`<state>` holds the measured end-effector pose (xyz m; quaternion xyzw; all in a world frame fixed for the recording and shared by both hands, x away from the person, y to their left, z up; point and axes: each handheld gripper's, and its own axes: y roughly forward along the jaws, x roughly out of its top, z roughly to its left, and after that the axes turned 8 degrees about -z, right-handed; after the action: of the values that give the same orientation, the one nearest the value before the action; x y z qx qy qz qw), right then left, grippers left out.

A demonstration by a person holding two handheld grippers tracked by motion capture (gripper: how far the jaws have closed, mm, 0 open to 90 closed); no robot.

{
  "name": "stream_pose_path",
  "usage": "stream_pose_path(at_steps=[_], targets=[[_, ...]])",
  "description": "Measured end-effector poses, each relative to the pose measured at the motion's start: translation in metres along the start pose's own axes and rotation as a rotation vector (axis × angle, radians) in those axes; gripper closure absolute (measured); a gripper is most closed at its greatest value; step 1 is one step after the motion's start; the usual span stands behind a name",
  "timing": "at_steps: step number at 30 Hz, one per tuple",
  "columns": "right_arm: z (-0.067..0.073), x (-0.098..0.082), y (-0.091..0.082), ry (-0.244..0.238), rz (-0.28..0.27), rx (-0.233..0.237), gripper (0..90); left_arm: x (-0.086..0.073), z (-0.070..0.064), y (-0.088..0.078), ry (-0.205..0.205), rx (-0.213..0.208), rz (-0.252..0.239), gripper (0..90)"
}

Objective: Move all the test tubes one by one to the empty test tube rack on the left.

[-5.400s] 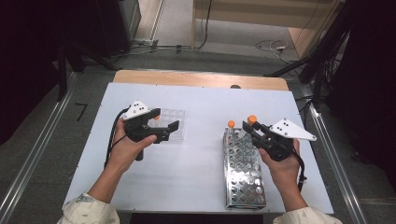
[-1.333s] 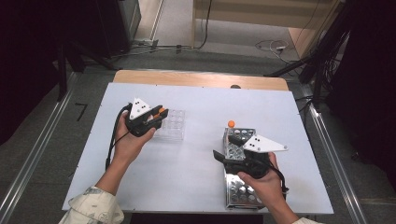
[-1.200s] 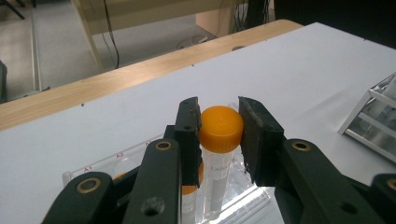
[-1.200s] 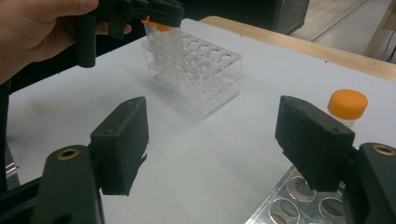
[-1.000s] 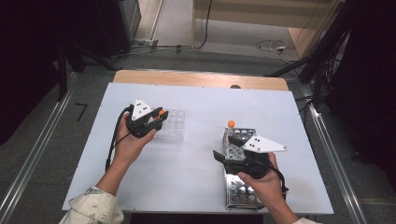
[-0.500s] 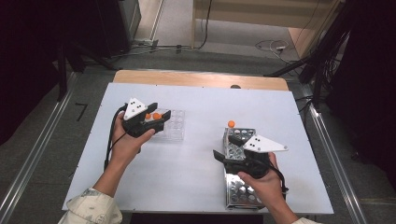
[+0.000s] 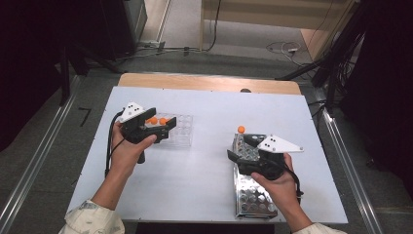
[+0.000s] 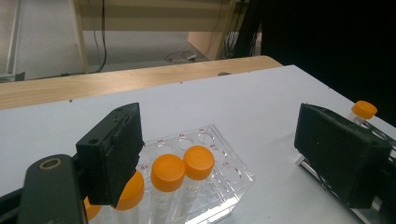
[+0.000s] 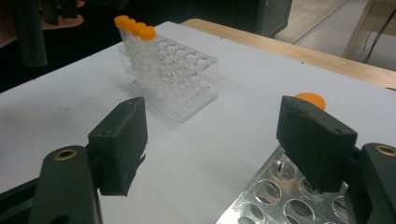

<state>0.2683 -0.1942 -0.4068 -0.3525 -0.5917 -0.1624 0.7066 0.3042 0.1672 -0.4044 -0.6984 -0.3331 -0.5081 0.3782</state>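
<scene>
A clear plastic rack (image 7: 179,130) on the left of the white table holds several orange-capped tubes (image 7: 157,120) in a row at its left end. My left gripper (image 7: 163,127) hovers over that row. Its jaws have just been opening and now stand wide apart (image 8: 224,154), with the tubes (image 8: 167,170) below them and no pad pressing on any. On the right lies a metal rack (image 7: 253,195) with one orange-capped tube (image 7: 240,129) at its far end. My right gripper (image 7: 237,147) is open above that rack (image 9: 275,196), nothing between its jaws (image 9: 215,144).
A wooden strip (image 7: 209,82) borders the table's far edge. Bare white tabletop (image 7: 204,165) lies between the two racks. Beyond the table are a grey floor, cables and dark equipment.
My left gripper's jaws have opened and it has eased back slightly to the left, leaving a tube standing in the clear rack. The right gripper has kept still.
</scene>
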Motion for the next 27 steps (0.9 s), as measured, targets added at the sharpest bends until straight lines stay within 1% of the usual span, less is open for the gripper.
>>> stream_pose_path(at_steps=[5,8,11,15,20,27], targets=[[-0.010,-0.001,0.001,0.008,-0.001,-0.033,22.7,0.000,-0.002,0.000,-0.014,-0.008,0.005,15.4],[-0.016,-0.002,0.002,0.004,-0.001,-0.055,22.7,0.000,-0.003,0.000,-0.010,-0.013,0.002,15.4],[-0.026,-0.005,0.004,0.010,-0.002,-0.083,22.7,0.001,-0.004,0.000,-0.010,-0.013,0.000,15.4],[-0.035,-0.008,0.006,0.010,-0.001,-0.108,22.8,0.001,-0.005,0.000,-0.009,-0.015,0.000,15.4],[-0.042,-0.009,0.009,0.014,0.006,-0.126,22.8,0.000,-0.006,0.000,-0.006,-0.016,-0.002,15.4],[-0.048,-0.010,0.014,0.005,0.011,-0.136,24.0,0.001,-0.008,0.000,0.000,-0.021,-0.005,15.4]])
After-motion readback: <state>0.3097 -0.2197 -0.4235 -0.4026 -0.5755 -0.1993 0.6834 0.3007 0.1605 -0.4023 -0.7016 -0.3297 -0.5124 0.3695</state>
